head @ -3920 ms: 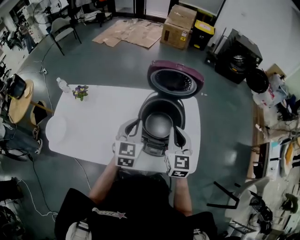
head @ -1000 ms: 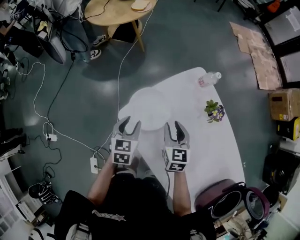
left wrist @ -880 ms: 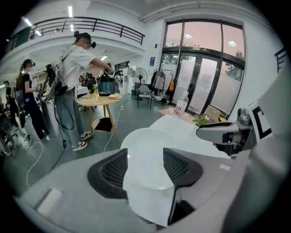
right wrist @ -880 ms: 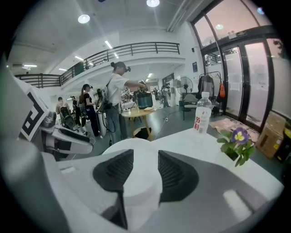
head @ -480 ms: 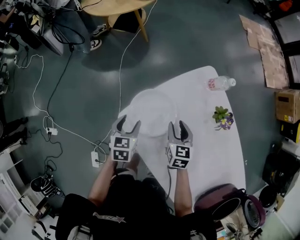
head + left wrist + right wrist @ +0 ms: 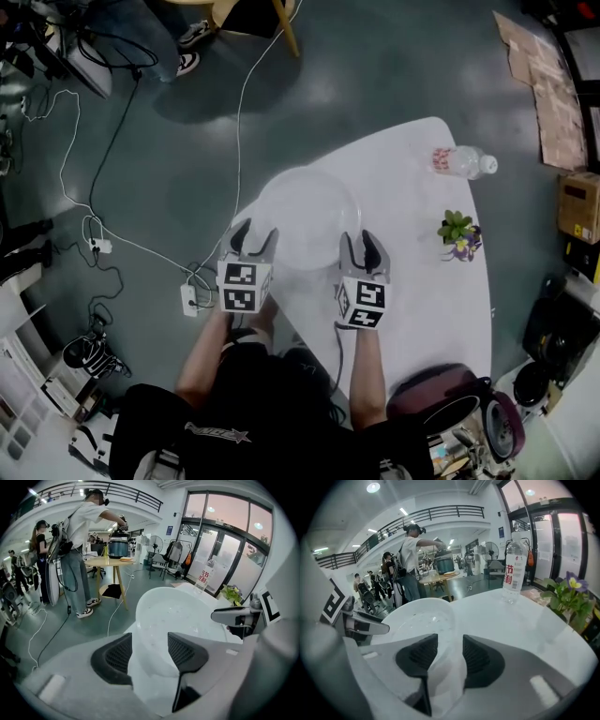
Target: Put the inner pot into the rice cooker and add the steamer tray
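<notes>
A white worktop (image 6: pixel 422 244) carries everything. The dark red rice cooker (image 6: pixel 439 392) sits at its near right end; what is in it cannot be made out. The clear round steamer tray (image 6: pixel 307 216) rests at the far left edge. The left gripper (image 6: pixel 255 232) has its jaws closing around the tray's near rim, pads not yet on it. The right gripper (image 6: pixel 362 239) holds its jaws fairly wide astride the opposite rim. A water bottle (image 6: pixel 459 161) stands upright near a small potted plant (image 6: pixel 457 232).

The table (image 6: pixel 412 244) is bare between the steamer tray (image 6: pixel 307 217) and plant (image 6: pixel 459 232); the bottle (image 6: pixel 462 161) stands farther along.
</notes>
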`<action>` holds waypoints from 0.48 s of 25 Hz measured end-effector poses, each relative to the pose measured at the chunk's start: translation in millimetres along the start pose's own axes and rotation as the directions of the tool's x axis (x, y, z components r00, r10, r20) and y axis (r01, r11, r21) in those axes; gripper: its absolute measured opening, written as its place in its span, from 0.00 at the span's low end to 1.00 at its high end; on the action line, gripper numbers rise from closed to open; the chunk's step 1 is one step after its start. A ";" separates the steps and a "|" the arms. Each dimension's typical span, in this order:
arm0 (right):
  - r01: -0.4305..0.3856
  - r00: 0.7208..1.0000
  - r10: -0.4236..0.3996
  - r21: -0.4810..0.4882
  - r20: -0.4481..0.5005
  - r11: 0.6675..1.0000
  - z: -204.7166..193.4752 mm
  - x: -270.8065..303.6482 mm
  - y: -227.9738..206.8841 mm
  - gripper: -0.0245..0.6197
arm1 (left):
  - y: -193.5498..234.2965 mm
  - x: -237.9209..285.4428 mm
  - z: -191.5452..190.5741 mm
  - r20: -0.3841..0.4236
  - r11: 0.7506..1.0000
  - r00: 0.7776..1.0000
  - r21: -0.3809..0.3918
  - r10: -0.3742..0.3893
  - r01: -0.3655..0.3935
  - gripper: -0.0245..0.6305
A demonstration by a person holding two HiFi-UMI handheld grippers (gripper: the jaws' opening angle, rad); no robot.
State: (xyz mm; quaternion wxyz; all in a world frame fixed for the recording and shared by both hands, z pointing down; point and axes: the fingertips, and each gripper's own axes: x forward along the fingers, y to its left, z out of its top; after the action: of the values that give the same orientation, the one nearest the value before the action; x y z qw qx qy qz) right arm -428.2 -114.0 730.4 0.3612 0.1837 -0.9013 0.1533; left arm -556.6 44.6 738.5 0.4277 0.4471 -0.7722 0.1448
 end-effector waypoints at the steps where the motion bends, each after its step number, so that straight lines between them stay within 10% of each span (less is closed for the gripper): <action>1: 0.001 1.000 -0.001 -0.003 -0.001 1.000 -0.2 0.9 0.1 0.30 | 0.3 1.1 -0.9 -0.003 1.000 1.000 0.003 -0.001 0.001 0.41; 12: 0.007 1.000 -0.007 0.000 -0.010 1.000 -3.0 3.9 2.2 0.20 | 1.8 4.4 -0.8 -0.005 1.000 1.000 0.007 0.009 -0.009 0.24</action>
State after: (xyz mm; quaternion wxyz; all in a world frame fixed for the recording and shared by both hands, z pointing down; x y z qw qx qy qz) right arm -430.0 -111.7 734.9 0.3663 0.1861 -0.8988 0.1530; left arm -558.7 43.6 742.8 0.4272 0.4446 -0.7727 0.1507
